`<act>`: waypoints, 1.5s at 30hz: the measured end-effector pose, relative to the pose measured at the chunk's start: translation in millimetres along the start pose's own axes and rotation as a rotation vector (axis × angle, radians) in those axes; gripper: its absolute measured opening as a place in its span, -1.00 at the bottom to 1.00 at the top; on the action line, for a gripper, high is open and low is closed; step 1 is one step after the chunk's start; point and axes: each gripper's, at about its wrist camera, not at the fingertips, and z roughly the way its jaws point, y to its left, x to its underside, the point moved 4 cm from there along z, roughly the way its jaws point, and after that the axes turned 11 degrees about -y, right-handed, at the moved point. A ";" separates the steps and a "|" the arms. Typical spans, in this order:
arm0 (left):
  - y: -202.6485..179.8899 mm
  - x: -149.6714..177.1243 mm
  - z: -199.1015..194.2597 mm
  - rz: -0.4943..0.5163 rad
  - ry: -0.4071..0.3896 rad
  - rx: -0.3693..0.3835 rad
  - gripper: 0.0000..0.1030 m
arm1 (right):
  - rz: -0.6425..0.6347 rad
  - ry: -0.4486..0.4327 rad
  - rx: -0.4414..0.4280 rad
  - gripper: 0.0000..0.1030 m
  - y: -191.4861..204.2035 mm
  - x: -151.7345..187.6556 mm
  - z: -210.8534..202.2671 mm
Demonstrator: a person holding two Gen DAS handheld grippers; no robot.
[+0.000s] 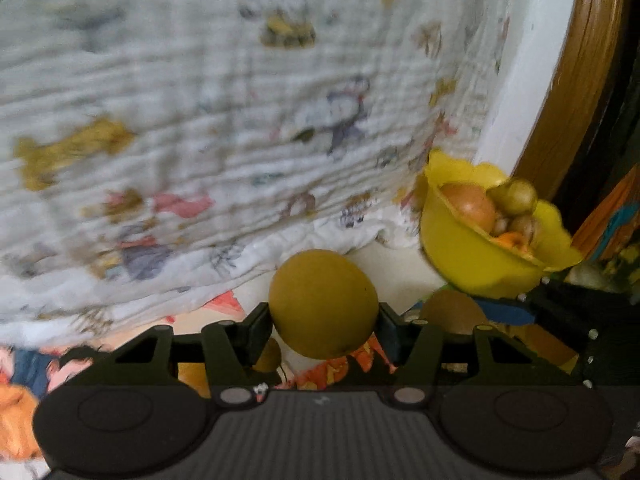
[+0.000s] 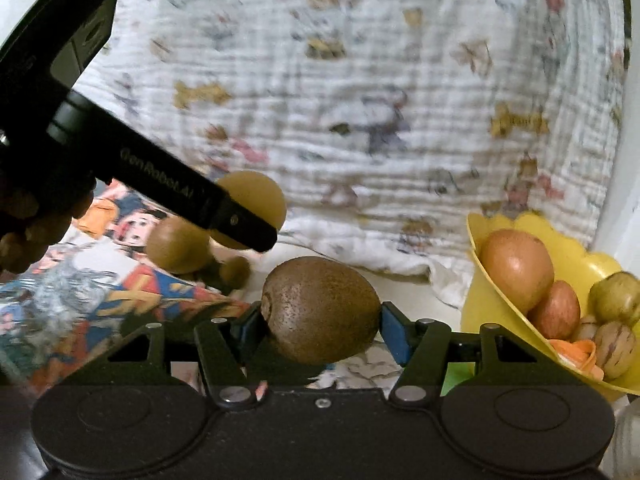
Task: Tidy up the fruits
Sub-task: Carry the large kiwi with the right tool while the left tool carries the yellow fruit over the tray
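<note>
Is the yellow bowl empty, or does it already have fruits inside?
Not empty. The yellow bowl holds several fruits, among them a large reddish-brown one, piled against its far wall.

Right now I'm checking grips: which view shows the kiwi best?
The right wrist view: the kiwi sits centred and sharp, clamped between the right hand-held gripper's blue pads. The left wrist view shows only its brown top, blurred, beneath the yellow bowl.
</note>
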 end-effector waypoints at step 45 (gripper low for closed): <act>-32.5 187.3 -214.7 -0.158 0.076 -0.102 0.17 | -0.196 0.148 -0.306 0.22 135.1 74.7 -164.2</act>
